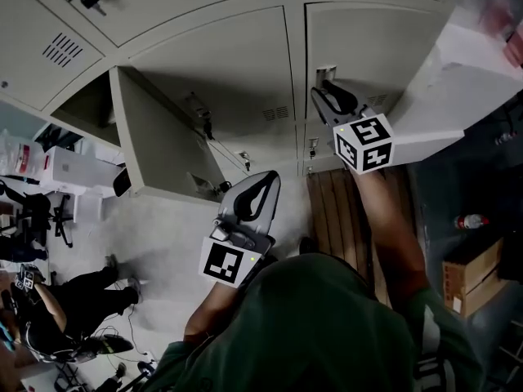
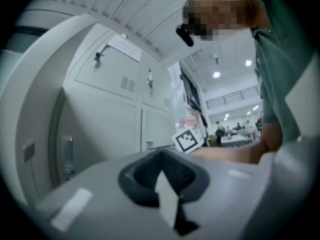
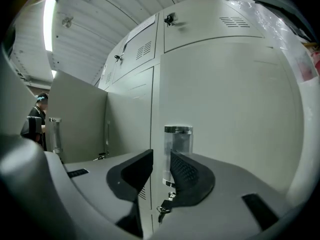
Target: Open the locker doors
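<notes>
Handle: an upright clear bar at the left edge of the closed locker door. Its long axis is vertical, and keys hang just below it.
Right gripper: directly in front of the handle. Its fingers are spread, one on each side of the bar, not pinching it.
Left gripper: left of the handle and well back from it, fingers pressed together on nothing.
Nearer hand: the right.
Room: left of the handle there is one closed door, then an open door jutting out. This door probably swings to the right, away from it.
</notes>
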A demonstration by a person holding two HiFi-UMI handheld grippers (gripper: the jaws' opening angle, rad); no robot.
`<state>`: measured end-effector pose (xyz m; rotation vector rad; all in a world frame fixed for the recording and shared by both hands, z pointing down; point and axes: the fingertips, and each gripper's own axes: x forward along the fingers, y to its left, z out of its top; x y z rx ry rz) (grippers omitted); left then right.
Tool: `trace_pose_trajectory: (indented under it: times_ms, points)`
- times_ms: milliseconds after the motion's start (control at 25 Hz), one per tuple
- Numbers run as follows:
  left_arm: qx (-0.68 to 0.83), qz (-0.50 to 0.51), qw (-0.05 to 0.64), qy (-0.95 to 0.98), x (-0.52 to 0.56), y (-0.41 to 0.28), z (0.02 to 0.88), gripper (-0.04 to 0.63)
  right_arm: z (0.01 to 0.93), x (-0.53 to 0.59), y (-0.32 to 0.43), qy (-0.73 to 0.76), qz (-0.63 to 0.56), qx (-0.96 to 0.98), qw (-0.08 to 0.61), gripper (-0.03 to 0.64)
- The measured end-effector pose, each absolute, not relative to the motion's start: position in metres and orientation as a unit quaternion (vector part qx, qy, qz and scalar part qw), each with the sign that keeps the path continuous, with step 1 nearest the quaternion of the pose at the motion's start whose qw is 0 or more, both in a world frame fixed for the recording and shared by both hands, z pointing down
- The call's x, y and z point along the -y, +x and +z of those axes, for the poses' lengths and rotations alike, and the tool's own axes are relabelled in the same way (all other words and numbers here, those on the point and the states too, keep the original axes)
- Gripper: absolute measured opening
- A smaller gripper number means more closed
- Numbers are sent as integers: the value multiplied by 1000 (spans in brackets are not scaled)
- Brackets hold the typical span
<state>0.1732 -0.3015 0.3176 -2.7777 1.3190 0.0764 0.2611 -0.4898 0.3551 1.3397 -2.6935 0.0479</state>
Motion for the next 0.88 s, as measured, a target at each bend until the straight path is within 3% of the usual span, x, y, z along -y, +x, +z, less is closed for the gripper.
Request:
trace_pose_trajectory:
  times_ms: [560,880]
  points:
    - [-449,13,38,-893,307,174,318,3,362,520,254,446,12,892,66,77]
    - [-441,11,32,-897,303,177,323,3,363,478,265,432,-4,899,67,67]
